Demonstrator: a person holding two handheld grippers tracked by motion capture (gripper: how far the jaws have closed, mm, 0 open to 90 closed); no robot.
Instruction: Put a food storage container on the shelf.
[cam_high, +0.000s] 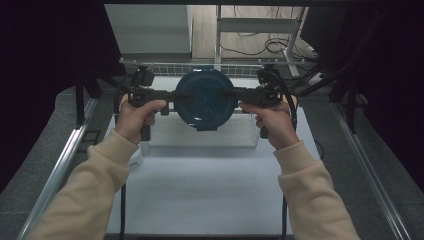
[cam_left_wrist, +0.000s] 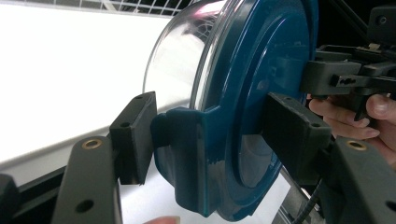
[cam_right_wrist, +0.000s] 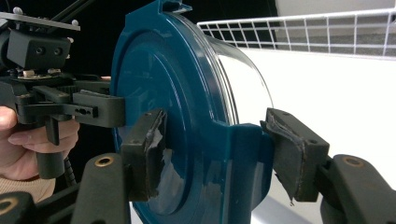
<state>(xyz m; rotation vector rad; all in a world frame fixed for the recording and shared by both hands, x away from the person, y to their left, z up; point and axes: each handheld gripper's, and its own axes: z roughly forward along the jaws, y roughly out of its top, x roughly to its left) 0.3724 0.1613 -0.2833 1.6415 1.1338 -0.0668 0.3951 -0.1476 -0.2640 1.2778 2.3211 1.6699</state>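
Observation:
A round clear container with a dark blue lid (cam_high: 205, 97) hangs above the white table, turned on its side with the lid facing me. My left gripper (cam_high: 182, 96) clamps its left edge and my right gripper (cam_high: 227, 94) its right edge. In the left gripper view, the left gripper (cam_left_wrist: 215, 140) has one pad on a blue latch tab (cam_left_wrist: 187, 154) and the other on the lid face. The right gripper (cam_right_wrist: 215, 154) grips the same way, its worn pads (cam_right_wrist: 292, 154) squeezing the opposite tab (cam_right_wrist: 247, 158). Each gripper view also shows the other hand's gripper across the lid.
A clear plastic tray (cam_high: 200, 132) rests on the white table (cam_high: 200, 190) right below the container. A white wire fence (cam_high: 200, 67) runs along the table's back edge. Metal rails (cam_high: 60, 170) flank both sides, and dark curtains hang left and right.

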